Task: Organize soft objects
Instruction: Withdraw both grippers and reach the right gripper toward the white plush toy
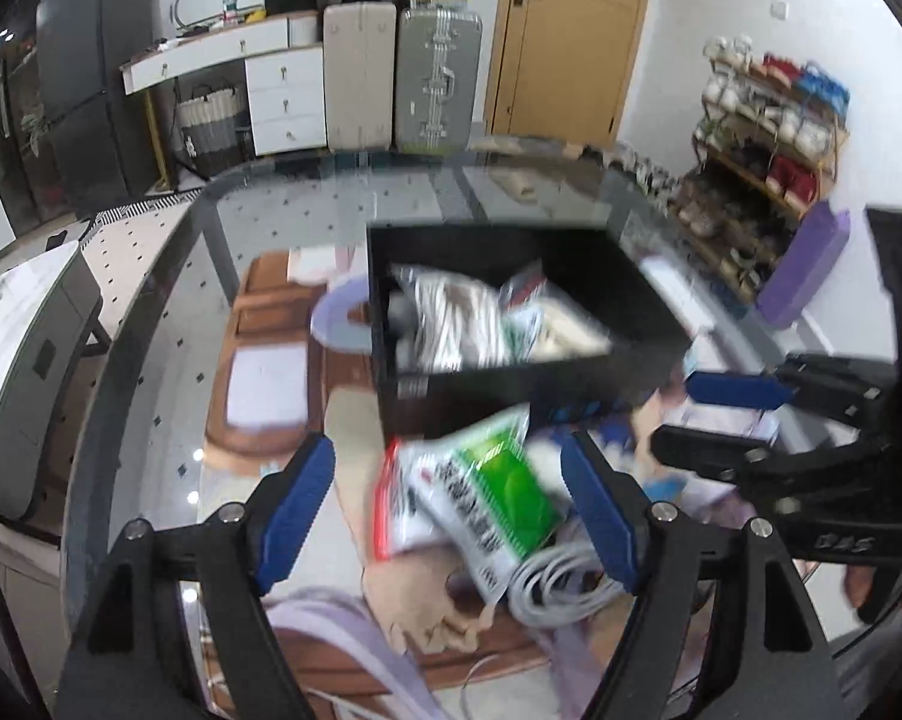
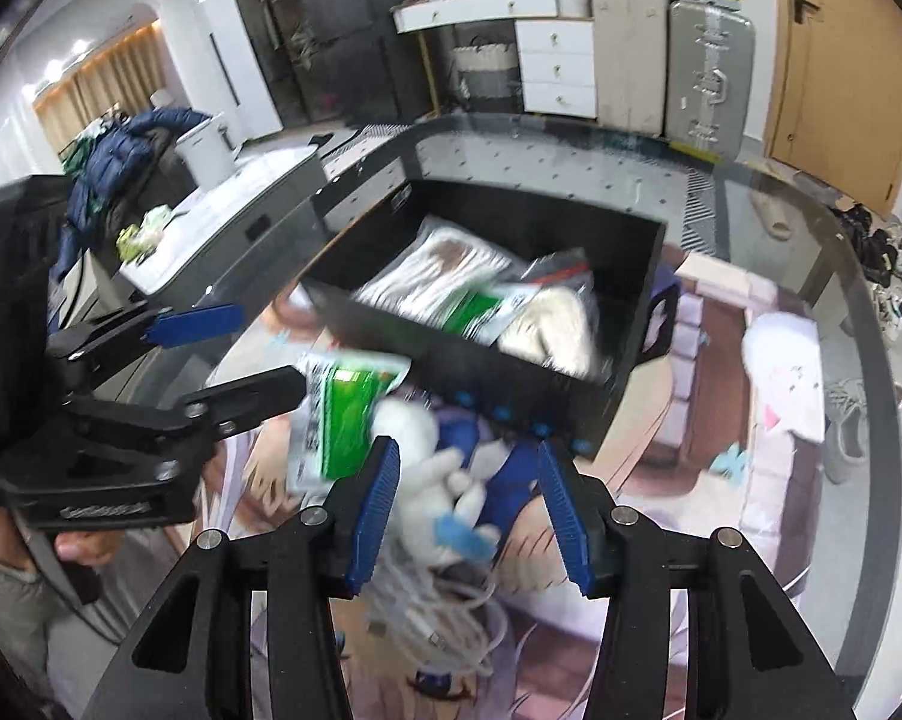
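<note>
The left gripper (image 1: 448, 507) has its jaws spread; a green-and-white packet (image 1: 481, 492) lies on the table (image 1: 151, 312) between the blue pads (image 1: 298, 504), which do not press on it. The packet carries dark printed characters along its white edge, too blurred to read.

The right gripper (image 2: 469, 510) has its jaws partly spread around a white plush toy (image 2: 433, 480) with blue patches; whether the pads touch it cannot be told. A coiled white cable (image 2: 433, 618) lies just beside the toy, on the near side.

A black storage box (image 1: 535, 396) stands on the glass table just beyond both grippers. It holds several clear-wrapped soft items (image 2: 439, 276), one with a green-and-white label and one with a red strip; their printing is unreadable. A white label on the box's near wall is blurred.

A printed mat (image 2: 721, 360) with cartoon artwork shows beneath the items. Raised lettering on each gripper body is illegible.
</note>
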Available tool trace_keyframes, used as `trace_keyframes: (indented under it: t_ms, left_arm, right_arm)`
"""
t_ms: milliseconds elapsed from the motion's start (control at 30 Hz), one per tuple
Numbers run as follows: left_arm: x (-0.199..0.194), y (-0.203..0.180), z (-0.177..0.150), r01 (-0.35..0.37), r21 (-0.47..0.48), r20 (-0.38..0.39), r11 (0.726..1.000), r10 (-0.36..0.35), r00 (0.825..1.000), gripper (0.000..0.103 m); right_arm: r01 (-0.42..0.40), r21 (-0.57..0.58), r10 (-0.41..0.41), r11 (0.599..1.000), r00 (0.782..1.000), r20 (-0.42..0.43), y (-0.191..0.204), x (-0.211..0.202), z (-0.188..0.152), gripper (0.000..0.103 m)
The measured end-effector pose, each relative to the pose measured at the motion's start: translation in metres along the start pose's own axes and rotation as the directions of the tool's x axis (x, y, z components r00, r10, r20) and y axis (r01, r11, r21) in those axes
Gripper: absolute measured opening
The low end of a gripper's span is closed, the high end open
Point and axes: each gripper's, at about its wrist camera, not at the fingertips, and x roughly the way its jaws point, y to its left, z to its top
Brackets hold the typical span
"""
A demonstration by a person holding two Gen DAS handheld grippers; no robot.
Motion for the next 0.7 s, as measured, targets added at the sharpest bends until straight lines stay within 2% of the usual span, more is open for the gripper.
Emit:
trace_keyframes:
  t_ms: [200, 267, 500, 567, 600, 667, 700]
  left_arm:
    - [0.004, 0.017, -0.012, 0.009, -0.001, -0.022, 1.0, -0.009, 1.0, 0.078]
    - [0.005, 0.019, -0.017, -0.007, 0.009, -0.031, 1.0, 0.007, 0.999, 0.078]
    - [0.007, 0.022, -0.026, 0.006, 0.004, -0.047, 1.0, -0.006, 0.999, 0.078]
    - [0.007, 0.018, -0.026, 0.004, 0.013, -0.049, 1.0, -0.003, 0.999, 0.078]
    - [0.007, 0.016, -0.025, 0.004, 0.019, -0.048, 1.0, -0.003, 0.999, 0.078]
    - [0.006, 0.012, -0.025, 0.004, 0.023, -0.045, 1.0, -0.003, 0.999, 0.078]
    - [0.006, 0.009, -0.025, 0.01, 0.024, -0.045, 1.0, -0.009, 0.999, 0.078]
  right_arm:
    - [-0.023, -0.043, 0.021, 0.999, 0.999, -0.048, 0.012, 0.012, -0.012, 0.049]
    - [-0.027, -0.058, 0.024, 0.998, 0.998, -0.066, 0.017, 0.018, -0.012, 0.049]
    - [0.008, -0.087, -0.019, 0.996, 0.993, -0.119, 0.025, 0.044, -0.011, 0.049]
    - [0.016, -0.079, -0.026, 0.997, 0.992, -0.122, 0.024, 0.046, -0.009, 0.027]
    - [0.015, -0.074, -0.024, 0.997, 0.993, -0.117, 0.024, 0.046, -0.007, 0.027]
    - [0.019, -0.067, -0.026, 0.998, 0.994, -0.103, 0.023, 0.043, -0.005, 0.017]
    - [0.027, -0.071, -0.034, 0.997, 0.994, -0.1, 0.023, 0.041, -0.004, 0.017]
